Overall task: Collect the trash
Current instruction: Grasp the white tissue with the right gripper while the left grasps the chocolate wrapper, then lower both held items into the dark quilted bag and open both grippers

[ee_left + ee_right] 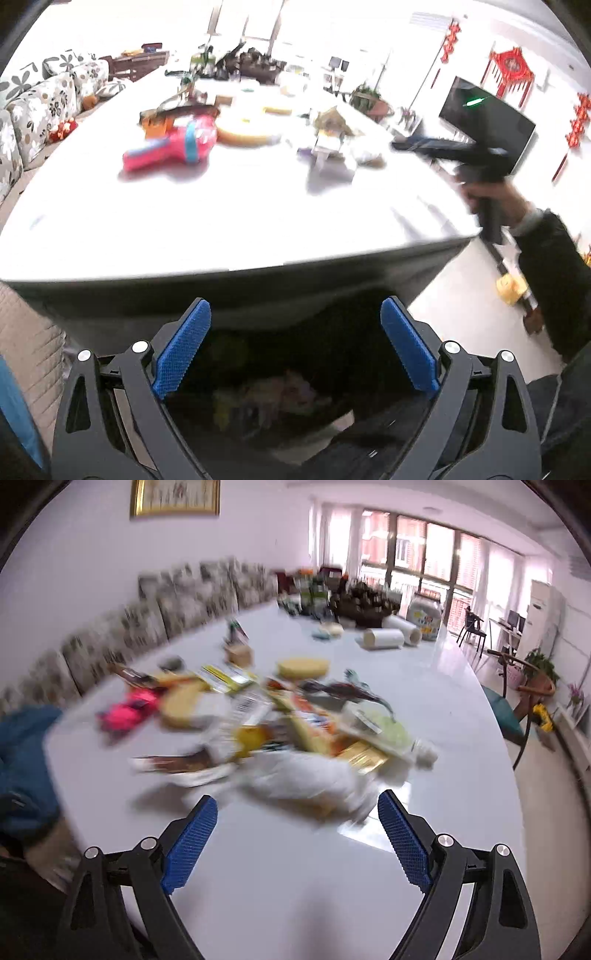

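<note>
we hold the left gripper (295,347) spread wide and empty below the table (258,221) edge; our right gripper (297,834) gapes empty too, the blurred trash pile (295,738) at twelve o'clock just beyond its fingertips.

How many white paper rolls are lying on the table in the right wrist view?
2, both on their sides at the far end of the white table: one white paper roll, the other white roll just behind it. Clutter may hide more.
</note>
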The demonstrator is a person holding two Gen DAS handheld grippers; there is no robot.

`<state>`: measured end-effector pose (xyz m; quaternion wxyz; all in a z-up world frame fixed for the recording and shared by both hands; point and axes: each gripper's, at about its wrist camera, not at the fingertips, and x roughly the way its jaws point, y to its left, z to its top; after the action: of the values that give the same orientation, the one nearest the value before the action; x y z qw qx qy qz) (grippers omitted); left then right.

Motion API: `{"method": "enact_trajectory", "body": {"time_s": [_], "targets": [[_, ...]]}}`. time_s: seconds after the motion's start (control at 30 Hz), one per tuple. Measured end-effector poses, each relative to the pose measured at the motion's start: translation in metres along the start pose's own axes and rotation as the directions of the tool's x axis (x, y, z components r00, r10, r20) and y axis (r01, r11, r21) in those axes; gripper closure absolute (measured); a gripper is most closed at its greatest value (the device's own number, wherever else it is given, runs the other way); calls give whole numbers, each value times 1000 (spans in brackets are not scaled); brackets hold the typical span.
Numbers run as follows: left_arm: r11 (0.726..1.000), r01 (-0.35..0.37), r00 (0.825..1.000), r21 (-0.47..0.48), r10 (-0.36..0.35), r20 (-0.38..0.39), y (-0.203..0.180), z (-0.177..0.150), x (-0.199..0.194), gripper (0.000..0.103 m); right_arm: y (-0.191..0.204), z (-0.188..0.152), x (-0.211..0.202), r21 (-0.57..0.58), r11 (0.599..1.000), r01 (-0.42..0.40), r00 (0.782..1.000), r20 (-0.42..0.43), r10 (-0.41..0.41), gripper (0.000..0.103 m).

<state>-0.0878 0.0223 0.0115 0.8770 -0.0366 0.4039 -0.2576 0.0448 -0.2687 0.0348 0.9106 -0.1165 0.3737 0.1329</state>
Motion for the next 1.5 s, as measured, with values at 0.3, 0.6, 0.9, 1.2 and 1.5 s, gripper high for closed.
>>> {"method": "enact_trajectory", "body": {"time_s": [0.3, 0.6, 0.9, 1.2, 1.5], "targets": [[999, -31, 999, 26, 30, 22, -29, 38, 45, 12, -4, 10, 25, -1, 995, -102, 992, -77, 101, 100], [999, -39, 999, 36, 38, 38, -55, 118, 118, 12, -24, -39, -79, 172, 958, -228, 966, 164, 200, 99], [989, -144, 987, -19, 142, -71, -52, 166, 187, 19, -35, -101, -88, 296, 926, -235, 969, 148, 199, 99], [985, -167, 984, 46, 163, 70, -49, 153, 130, 63, -17, -105, -80, 297, 903, -310, 948, 164, 271, 99], [973, -128, 981, 190, 97, 166, -71, 85, 23, 62, 45, -96, -102, 172, 884, -434, 899, 142, 414, 98]]}}
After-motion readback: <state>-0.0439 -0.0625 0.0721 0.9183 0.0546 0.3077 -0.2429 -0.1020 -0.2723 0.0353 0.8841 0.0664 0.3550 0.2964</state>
